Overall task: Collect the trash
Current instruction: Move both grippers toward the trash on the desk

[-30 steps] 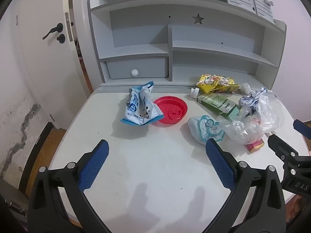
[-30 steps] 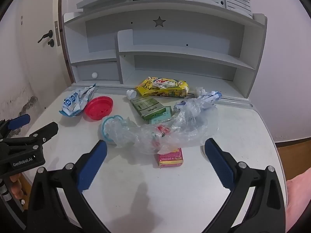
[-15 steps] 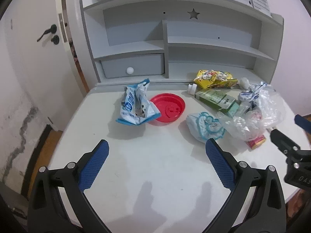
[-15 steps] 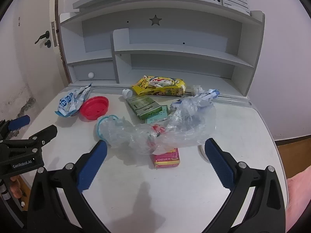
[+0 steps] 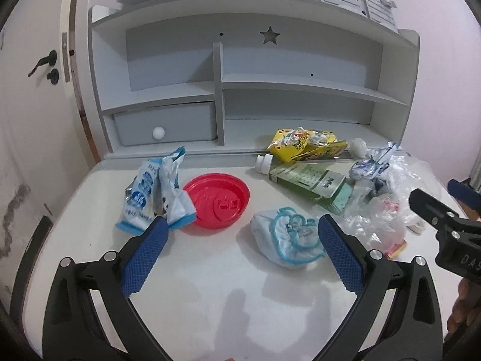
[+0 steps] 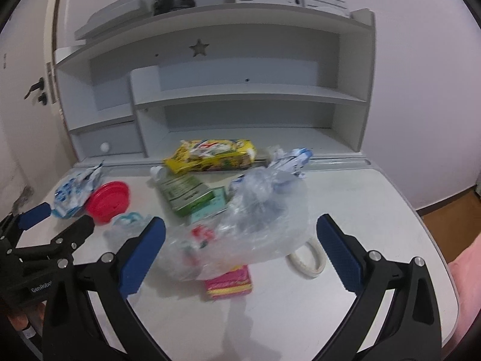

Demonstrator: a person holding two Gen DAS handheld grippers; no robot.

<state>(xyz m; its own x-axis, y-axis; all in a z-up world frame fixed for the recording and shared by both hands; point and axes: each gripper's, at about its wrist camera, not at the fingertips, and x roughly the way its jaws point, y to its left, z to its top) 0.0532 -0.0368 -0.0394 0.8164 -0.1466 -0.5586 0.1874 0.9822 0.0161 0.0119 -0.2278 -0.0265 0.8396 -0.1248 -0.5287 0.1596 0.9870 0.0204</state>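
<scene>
Left wrist view: left tongs (image 5: 242, 251) gaped empty, near red lid (image 5: 217, 200).
Right tongs (image 6: 240, 251): gaped empty, clear bag (image 6: 255, 225) between them, right of lid.

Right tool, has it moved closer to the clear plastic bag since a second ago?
Yes. The right tool has moved forward toward the shelf unit; the clear plastic bag now sits between its open blue pads, untouched.

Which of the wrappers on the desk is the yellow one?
The yellow snack packet at the back, against the shelf unit. The blue-and-white wrapper lies left beside the red lid.
</scene>
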